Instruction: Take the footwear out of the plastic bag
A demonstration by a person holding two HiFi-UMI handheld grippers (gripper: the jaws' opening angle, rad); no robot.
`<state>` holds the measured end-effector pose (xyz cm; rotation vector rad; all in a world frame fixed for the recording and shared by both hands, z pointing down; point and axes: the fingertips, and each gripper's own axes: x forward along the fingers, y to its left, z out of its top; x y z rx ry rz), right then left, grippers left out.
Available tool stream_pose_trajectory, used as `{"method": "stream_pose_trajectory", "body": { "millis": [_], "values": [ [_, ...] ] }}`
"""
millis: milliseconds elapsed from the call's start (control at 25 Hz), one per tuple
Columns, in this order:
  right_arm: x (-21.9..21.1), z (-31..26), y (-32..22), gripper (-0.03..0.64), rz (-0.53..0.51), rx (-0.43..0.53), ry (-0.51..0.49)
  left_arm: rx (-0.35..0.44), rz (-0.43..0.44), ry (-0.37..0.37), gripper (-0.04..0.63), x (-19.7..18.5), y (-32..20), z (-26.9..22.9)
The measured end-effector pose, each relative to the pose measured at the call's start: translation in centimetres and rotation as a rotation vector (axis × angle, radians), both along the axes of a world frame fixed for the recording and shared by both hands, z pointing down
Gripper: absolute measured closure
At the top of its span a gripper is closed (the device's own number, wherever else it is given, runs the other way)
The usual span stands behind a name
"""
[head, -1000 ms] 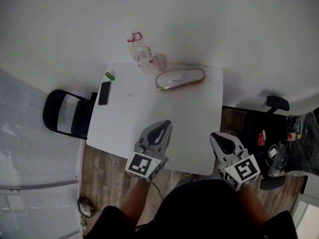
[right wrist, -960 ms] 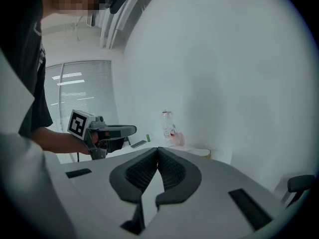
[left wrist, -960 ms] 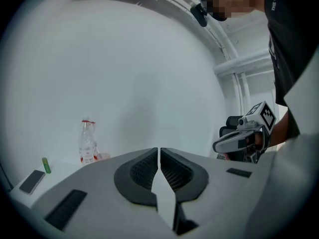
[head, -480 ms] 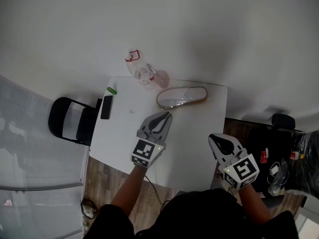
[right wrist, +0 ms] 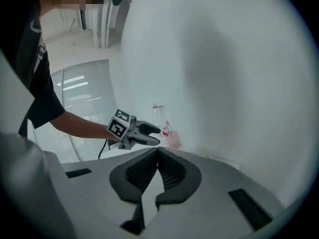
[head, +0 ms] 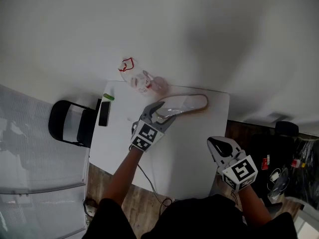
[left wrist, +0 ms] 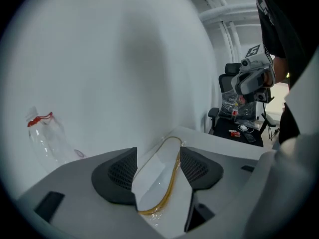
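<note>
Plastic-bagged footwear (left wrist: pixel 155 180), indistinct, between left tool's (left wrist: pixel 158 153) just-opening jaws, right tool (right wrist: pixel 158 151) closed.

This looks like an office or plain workroom. A square white table (head: pixel 184 148) stands against a bare white wall (head: pixel 174 34) on a brown wood-plank floor (head: pixel 97 176), with a black chair (head: pixel 65 123) and a frosted glass partition (head: pixel 30 183) at its left. To the right are a black swivel office chair (left wrist: pixel 230 73) and a dark low surface strewn with cables and small items (left wrist: pixel 246 133).
</note>
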<state>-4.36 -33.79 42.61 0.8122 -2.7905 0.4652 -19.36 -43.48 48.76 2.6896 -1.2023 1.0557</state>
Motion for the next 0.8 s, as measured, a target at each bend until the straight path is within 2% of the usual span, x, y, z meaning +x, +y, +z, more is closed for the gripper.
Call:
{"method": "stream_pose_trajectory", "body": {
  "millis": [200,400,560,800],
  "values": [
    [0.1,1.8,-1.6,0.600,0.005,-0.049,-0.006,-0.142,0.078,-0.133,0.246,-1.0,-2.2,5.6],
    [0.2,3.2,-3.1,0.600,0.001,-0.082,-0.004,-0.286,0.172,-0.244,0.210,-1.0,-3.5,10.5],
    [0.8,4.0,-3.8,0.600,0.008,-0.093,0.005,-0.339,0.200,-0.301,0.193,-0.6,-4.7,13.0],
    [2.0,5.0,-4.5,0.600,0.036,-0.123,0.020,-0.369,0.261,-0.379,0.135,0.3,-5.4,15.5]
  ]
}}
